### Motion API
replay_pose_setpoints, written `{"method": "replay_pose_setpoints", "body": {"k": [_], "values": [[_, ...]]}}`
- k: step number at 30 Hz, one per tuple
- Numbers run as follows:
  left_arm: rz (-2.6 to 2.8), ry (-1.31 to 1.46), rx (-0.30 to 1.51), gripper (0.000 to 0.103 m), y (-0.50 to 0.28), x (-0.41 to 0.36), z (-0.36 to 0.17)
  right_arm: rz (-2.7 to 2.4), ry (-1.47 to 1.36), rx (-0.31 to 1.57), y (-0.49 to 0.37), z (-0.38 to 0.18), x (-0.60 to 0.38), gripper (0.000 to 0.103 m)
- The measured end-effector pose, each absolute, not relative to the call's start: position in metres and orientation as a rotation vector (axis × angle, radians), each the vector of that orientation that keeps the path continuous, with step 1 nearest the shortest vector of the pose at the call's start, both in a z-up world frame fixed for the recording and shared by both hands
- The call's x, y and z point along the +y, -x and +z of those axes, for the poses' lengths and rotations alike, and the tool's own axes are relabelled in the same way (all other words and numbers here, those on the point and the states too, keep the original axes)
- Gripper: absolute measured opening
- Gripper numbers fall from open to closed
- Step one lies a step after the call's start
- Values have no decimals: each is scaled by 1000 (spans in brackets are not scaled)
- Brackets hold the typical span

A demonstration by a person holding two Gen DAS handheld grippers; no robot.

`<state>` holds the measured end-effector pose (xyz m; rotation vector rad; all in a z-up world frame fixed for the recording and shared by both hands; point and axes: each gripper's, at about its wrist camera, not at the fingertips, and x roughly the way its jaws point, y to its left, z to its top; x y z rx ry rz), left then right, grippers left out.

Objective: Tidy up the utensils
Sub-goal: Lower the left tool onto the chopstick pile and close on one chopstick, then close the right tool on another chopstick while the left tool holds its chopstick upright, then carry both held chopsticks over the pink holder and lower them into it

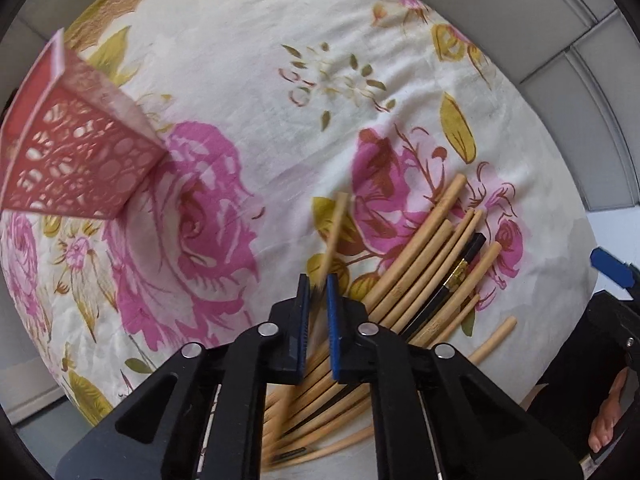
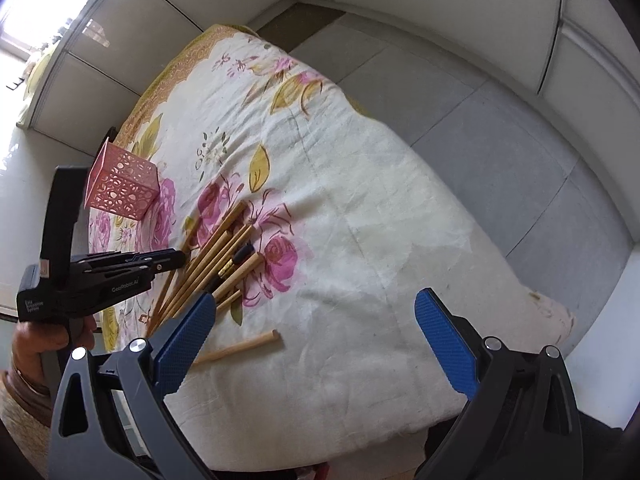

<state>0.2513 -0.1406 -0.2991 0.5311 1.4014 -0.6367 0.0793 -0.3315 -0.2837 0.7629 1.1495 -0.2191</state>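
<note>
My left gripper (image 1: 318, 292) points down over a pile of bamboo chopsticks (image 1: 424, 276) and is shut on one bamboo chopstick (image 1: 335, 228), which sticks out past its pads, blurred. A black chopstick (image 1: 452, 284) lies in the pile. The pink perforated holder (image 1: 72, 160) stands to the left on the floral cloth. In the right wrist view the left gripper (image 2: 182, 256) sits at the pile (image 2: 216, 256), with the holder (image 2: 120, 188) behind it. My right gripper (image 2: 316, 300) hangs open above the cloth with nothing between its fingers. A lone bamboo chopstick (image 2: 240, 346) lies near its left pad.
The floral cloth (image 2: 360, 200) covers a table whose edges drop off at the right and near sides onto grey floor (image 2: 500, 140). White wall panels (image 2: 400, 0) stand behind. A person's hand (image 2: 36, 340) grips the left tool, and a foot (image 1: 608, 420) shows below the table edge.
</note>
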Motion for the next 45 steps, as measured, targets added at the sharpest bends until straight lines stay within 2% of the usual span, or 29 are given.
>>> {"method": "replay_pose_setpoints", "body": {"k": [9, 13, 14, 17, 18, 20, 26, 28, 31, 35, 45], "values": [[-659, -219, 1122, 5, -231, -33, -184, -268, -1125, 1388, -90, -314, -300, 94], [-679, -121, 973, 5, -218, -9, -147, -322, -1206, 1475, -95, -323, -278, 80], [-686, -83, 935, 5, -213, 2, -137, -357, -1207, 1488, -98, -323, -274, 71], [-707, -1, 861, 5, -205, 20, -119, -449, -1179, 1530, -110, -325, -265, 53], [-713, 3, 842, 5, -203, 22, -114, -472, -1175, 1550, -113, -328, -262, 53], [-722, 11, 805, 5, -201, 23, -105, -517, -1150, 1557, -120, -325, -256, 45], [-724, 52, 717, 5, -192, 41, -79, -669, -1026, 1593, -141, -323, -237, 46], [-716, 56, 710, 5, -191, 43, -74, -685, -935, 1593, -149, -320, -228, 45], [-702, 75, 709, 5, -191, 47, -74, -669, -740, 1553, -160, -313, -211, 22], [-684, 86, 718, 5, -192, 50, -77, -572, -790, 1492, -154, -312, -221, 10], [-675, 119, 719, 5, -190, 44, -81, -422, -897, 1311, -118, -302, -259, 8]]}}
